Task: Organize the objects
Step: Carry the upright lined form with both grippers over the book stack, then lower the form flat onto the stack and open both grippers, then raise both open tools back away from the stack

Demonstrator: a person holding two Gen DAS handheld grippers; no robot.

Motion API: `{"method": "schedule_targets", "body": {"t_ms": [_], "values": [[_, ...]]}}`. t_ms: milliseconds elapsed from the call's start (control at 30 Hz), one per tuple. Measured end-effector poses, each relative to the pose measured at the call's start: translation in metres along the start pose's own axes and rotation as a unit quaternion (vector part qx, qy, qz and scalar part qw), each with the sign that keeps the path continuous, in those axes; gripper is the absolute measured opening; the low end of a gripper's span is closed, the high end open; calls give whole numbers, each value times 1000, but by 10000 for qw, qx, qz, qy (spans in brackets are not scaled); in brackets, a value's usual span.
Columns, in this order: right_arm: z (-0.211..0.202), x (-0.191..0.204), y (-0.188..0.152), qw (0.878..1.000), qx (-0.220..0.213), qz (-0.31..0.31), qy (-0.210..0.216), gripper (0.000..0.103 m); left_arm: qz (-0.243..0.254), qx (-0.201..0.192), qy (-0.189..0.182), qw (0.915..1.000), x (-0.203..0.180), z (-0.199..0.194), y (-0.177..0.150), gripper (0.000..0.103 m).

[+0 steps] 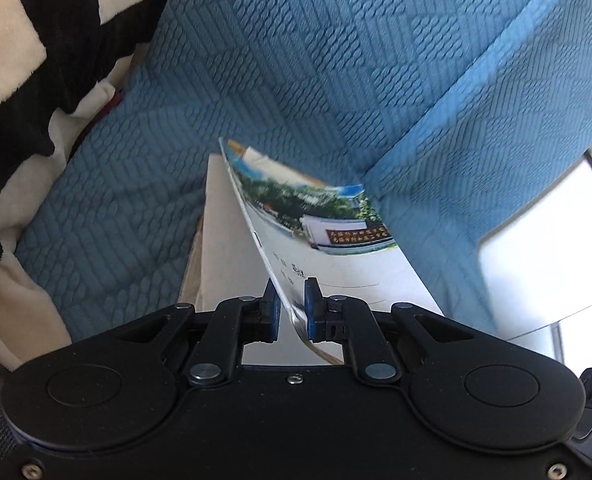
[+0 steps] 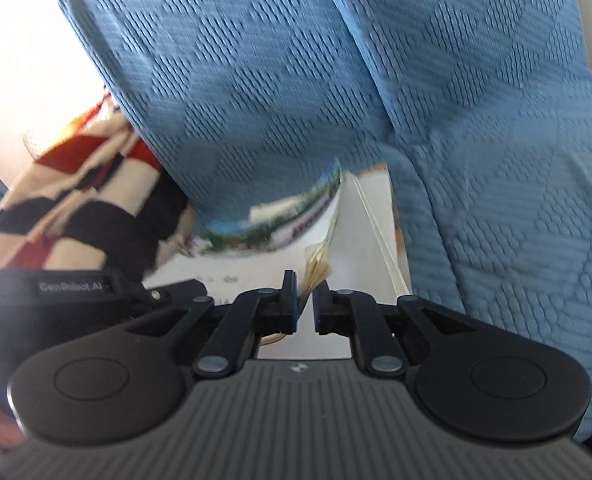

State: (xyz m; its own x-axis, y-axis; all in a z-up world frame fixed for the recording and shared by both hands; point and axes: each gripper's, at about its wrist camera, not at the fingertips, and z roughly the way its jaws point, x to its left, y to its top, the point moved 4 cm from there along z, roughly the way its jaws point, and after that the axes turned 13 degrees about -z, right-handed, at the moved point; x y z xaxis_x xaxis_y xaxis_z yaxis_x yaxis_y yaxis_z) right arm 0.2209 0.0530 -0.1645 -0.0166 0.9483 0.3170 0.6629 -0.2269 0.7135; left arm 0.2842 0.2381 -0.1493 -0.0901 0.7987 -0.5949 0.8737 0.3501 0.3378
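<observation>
**A:** What is on the left of the left wrist view?

**B:** A fleecy blanket (image 1: 35,60) in cream, black and orange stripes, bunched up against a sofa cover (image 1: 296,60) of blue quilted cloth. The blue cloth fills most of the picture.

**A:** And in the middle?

**B:** The booklet (image 1: 336,248). It stands open in a tent shape, close above the blue seat. Its cover shows a photo of trees and a low wall with a red sign, with lines of print below. The left gripper (image 1: 291,282) is clenched on the near edge of that cover, and the sheet runs between its two blue pads.

**A:** Further right?

**B:** The blue cloth folds up into a corner, and past it lies a bright white surface (image 1: 536,260).

**A:** Now the right wrist view, from the left again.

**B:** It is blurred. The striped blanket (image 2: 75,200) hangs at the left, in front of glaring light. Next comes the photo cover of the booklet (image 2: 279,236), curving away. In the middle the right gripper (image 2: 305,280) has its jaws almost together, grasping the curled, yellowish edges of some pages. A plain white page stretches beyond them.

**A:** And at the right?

**B:** Only the sofa cover (image 2: 496,160), blue and patterned, rising behind the booklet.
</observation>
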Motion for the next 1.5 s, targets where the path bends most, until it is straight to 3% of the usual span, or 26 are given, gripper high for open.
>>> {"method": "schedule_targets", "body": {"t_ms": [100,167,200,267,300,333,500,767,1067,1267,1500], "values": [[5,-2,-6,9998,202,27,-14,13,51,0,173,9998,-1,2,-1,11],[6,-4,-9,9995,311,97,-51,14,30,7,232,9997,0,1,-1,19],[7,-5,-10,9991,398,124,-79,18,11,-13,254,9997,0,0,0,22],[8,-8,-11,9980,594,177,-145,33,20,-73,330,9994,0,-5,2,44],[7,-9,-12,9976,640,209,-170,43,36,-107,360,9993,-1,-8,2,47],[4,-10,-12,9976,641,228,-162,47,41,-129,372,9992,-1,-12,3,50],[-24,-12,-8,9978,574,190,-286,48,170,-221,388,9989,-14,-36,3,58],[-98,3,37,9992,-207,-196,-270,48,608,-648,198,9958,-59,-98,1,69],[-181,32,85,9925,-933,-766,-183,48,1045,-1099,-15,9884,-105,-173,-7,84],[-221,48,86,9887,-1119,-993,-133,48,1281,-1260,-106,9837,-122,-211,-22,96],[-251,61,69,9857,-1159,-1206,-203,48,1442,-1337,-131,9804,-125,-243,-49,100]]}}
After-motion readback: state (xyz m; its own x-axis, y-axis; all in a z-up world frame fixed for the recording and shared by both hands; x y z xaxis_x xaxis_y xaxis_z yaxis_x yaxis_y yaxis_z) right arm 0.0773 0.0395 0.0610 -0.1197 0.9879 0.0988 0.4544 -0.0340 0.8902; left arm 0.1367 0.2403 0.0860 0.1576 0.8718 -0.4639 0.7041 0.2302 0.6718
